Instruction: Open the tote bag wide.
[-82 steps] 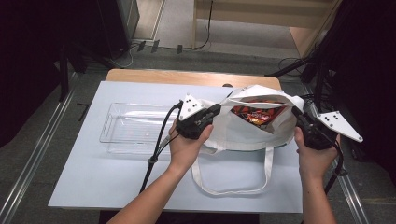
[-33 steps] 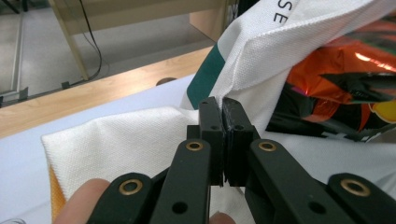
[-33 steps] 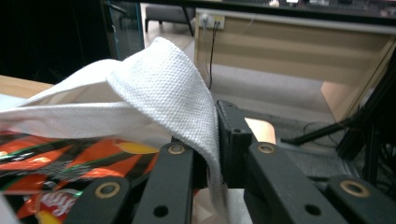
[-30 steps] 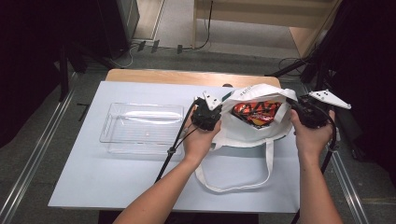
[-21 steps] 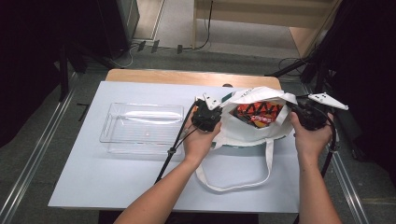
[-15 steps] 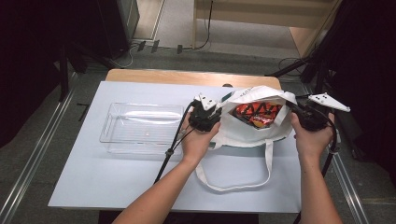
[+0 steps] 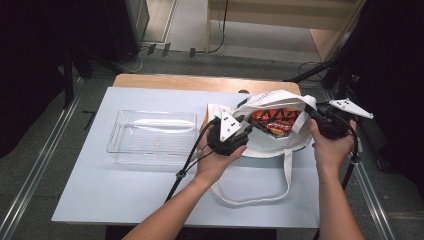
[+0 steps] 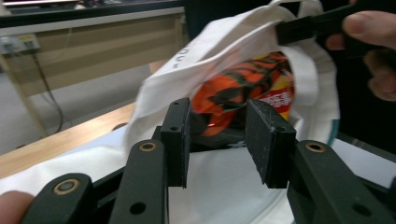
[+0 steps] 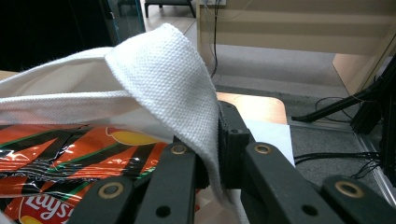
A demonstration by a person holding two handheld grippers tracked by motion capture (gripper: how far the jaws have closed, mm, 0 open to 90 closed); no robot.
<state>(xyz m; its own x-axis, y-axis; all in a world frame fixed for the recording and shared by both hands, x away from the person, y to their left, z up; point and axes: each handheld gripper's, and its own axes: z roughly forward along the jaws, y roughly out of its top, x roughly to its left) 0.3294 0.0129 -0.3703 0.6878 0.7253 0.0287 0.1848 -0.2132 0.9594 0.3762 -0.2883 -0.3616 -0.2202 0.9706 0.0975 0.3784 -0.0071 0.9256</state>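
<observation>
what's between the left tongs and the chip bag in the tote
Nothing solid: in the left gripper view the left tongs, just opened, point through the white tote bag's open mouth straight at the orange chip bag.

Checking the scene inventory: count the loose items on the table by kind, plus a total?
White tote bag: 1
Orange chip packet, inside the bag: 1
Clear plastic bin: 1
Total: 3

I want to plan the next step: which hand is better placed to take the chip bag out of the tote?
Left. The left gripper has just been opening, nothing between its jaws, facing the chip bag. The right gripper is clamped on the tote bag rim, holding it open.
</observation>
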